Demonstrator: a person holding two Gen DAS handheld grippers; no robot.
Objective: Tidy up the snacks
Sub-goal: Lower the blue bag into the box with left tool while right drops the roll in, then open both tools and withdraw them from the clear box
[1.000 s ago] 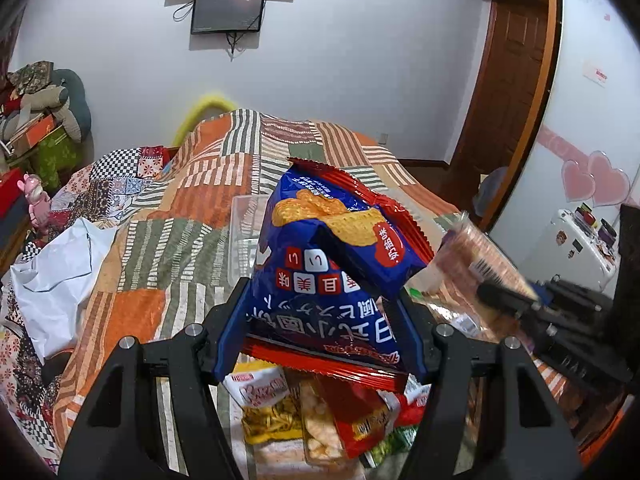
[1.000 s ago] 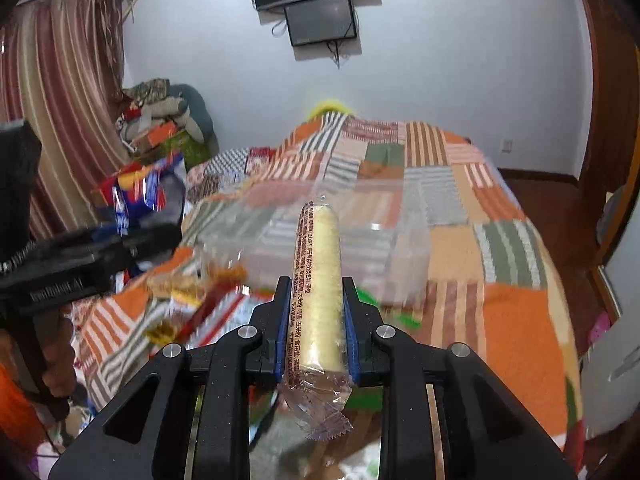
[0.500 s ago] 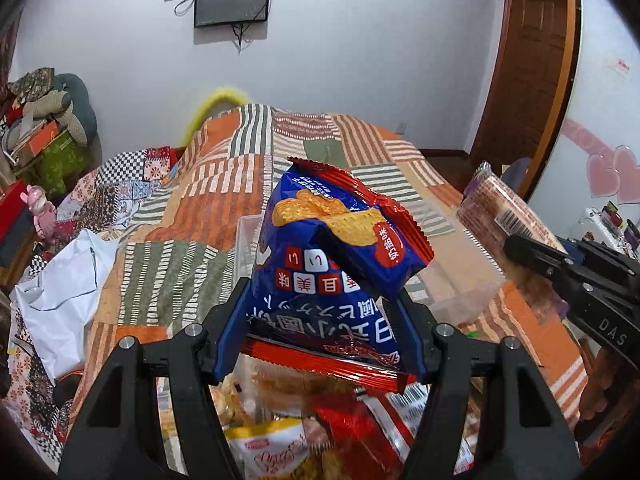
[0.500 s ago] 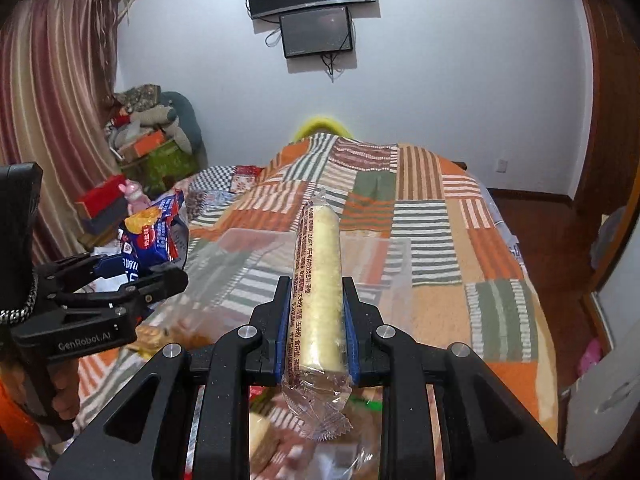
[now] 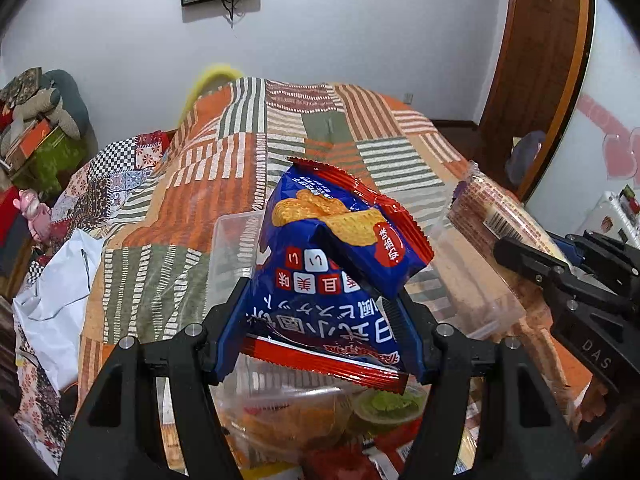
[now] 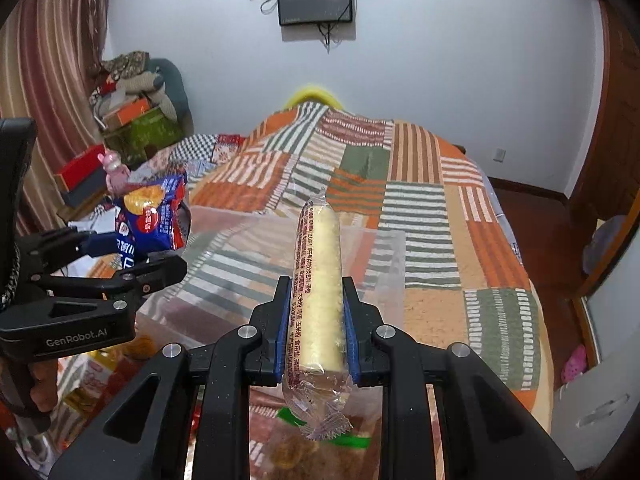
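In the left wrist view, the left gripper (image 5: 320,332) is clamped on a blue and red chip bag (image 5: 332,272), held up over a clear plastic bin (image 5: 228,240) that sits on a striped patchwork bedspread (image 5: 168,272), with more loose snacks (image 5: 304,420) in the near foreground. The bag looks puffy, light and slick, its contents likely brittle, so a gentle squeeze low on its body, as here, seems wiser than a hard pinch. At the right edge the right gripper (image 5: 532,256) carries its own packet. In the right wrist view, that gripper (image 6: 316,332) is closed tight on a long wrapped snack roll (image 6: 318,280), gripped near its lower end, pointing out over the bin (image 6: 384,264). The roll appears firm and light under crinkly film; a mid-length hold would probably steady it better. The left gripper (image 6: 132,256) with its bag (image 6: 150,216) shows at far left.
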